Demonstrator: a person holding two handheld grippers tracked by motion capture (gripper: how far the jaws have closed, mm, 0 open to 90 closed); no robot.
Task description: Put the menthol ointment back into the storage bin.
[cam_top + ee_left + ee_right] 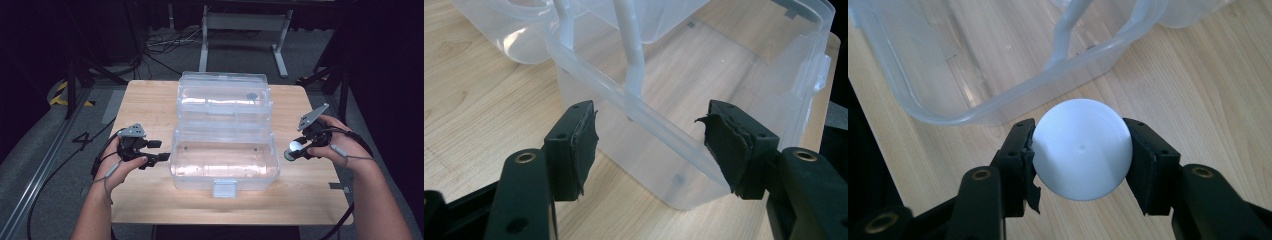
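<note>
Clear plastic box (223, 145) between claws

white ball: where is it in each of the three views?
High view: white ball at right, held in the right gripper beside the clear box.
Left gripper view: not in it.
Right gripper view: lower centre, clamped between the black jaws, above the wooden table.
Shared landmark: the clear box's rim.

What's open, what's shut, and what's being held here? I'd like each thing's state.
Clear plastic box: open, lid swung back, nothing visible inside.
Front latch: undone.
White ball: clamped between the right gripper's jaws, outside the box.
Left gripper: open, holding nothing, jaws either side of the box's rim.
Right gripper: shut on the ball.
</note>
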